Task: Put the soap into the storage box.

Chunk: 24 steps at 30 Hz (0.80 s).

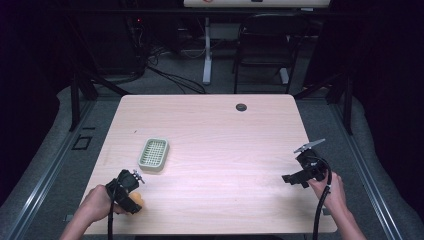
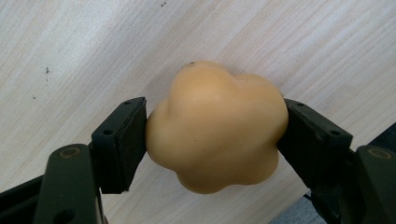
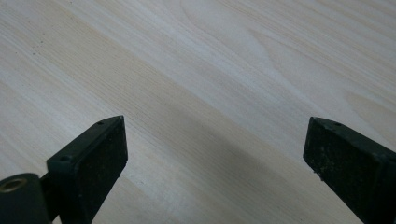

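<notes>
A lumpy, flower-shaped orange soap bar [image 2: 217, 126] sits squeezed between both pads of my left gripper [image 2: 212, 140], which is shut on it just above the wood. From the high view, that left gripper [image 1: 131, 196] is near the table's front left corner, the orange soap bar [image 1: 136, 202] peeking out beneath it. A pale green soap dish [image 1: 153, 154] with a slotted grate lies a short way behind it. At the front right, my right gripper [image 1: 291, 178] hovers over bare wood; in its own view the right gripper [image 3: 215, 149] stands open with nothing between its jaws.
The wooden table [image 1: 220, 135] has a small dark grommet [image 1: 241, 107] near its far edge. Beyond the table stand a black chair [image 1: 265, 45] and a white desk leg [image 1: 207, 50], with cables on the floor. The table's front edge lies close behind both hands.
</notes>
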Tool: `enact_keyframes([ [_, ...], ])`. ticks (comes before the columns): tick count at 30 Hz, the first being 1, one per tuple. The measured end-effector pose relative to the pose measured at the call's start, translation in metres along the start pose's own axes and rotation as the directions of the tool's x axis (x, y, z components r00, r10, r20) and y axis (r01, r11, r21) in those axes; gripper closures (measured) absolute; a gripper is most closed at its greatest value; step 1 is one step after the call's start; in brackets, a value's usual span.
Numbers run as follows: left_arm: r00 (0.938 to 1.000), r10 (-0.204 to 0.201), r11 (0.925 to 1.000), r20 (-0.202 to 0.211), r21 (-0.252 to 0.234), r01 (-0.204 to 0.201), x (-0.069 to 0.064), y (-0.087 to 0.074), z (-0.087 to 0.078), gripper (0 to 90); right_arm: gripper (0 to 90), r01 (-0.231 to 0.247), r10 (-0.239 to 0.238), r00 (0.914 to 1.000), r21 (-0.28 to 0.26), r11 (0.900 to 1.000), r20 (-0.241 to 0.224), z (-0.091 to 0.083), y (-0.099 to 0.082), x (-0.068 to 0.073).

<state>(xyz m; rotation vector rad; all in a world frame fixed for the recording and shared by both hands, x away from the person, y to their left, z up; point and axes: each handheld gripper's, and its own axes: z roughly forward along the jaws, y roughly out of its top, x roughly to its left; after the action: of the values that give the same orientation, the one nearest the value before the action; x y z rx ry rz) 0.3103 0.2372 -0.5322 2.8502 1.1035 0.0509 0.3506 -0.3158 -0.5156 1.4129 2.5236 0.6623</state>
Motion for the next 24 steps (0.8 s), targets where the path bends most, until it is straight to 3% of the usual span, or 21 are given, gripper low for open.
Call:
enact_keyframes([
  [14, 1.0, 0.0, 0.9999, -0.002, -0.013, 0.0, 0.0, 0.003, 0.0058, 27.3, 6.1, 0.005, -0.005, 1.0, 0.005, 1.0, 0.003, -0.0007, 0.0002, -0.0005],
  [24, 0.9993, -0.033, 0.9984, 0.015, -0.046, 0.034, 0.0022, -0.0005, 0.0075, 27.1, 6.1, 0.0, 0.0, 0.9999, 0.006, 1.0, 0.01, -0.0012, -0.0002, 0.0002],
])
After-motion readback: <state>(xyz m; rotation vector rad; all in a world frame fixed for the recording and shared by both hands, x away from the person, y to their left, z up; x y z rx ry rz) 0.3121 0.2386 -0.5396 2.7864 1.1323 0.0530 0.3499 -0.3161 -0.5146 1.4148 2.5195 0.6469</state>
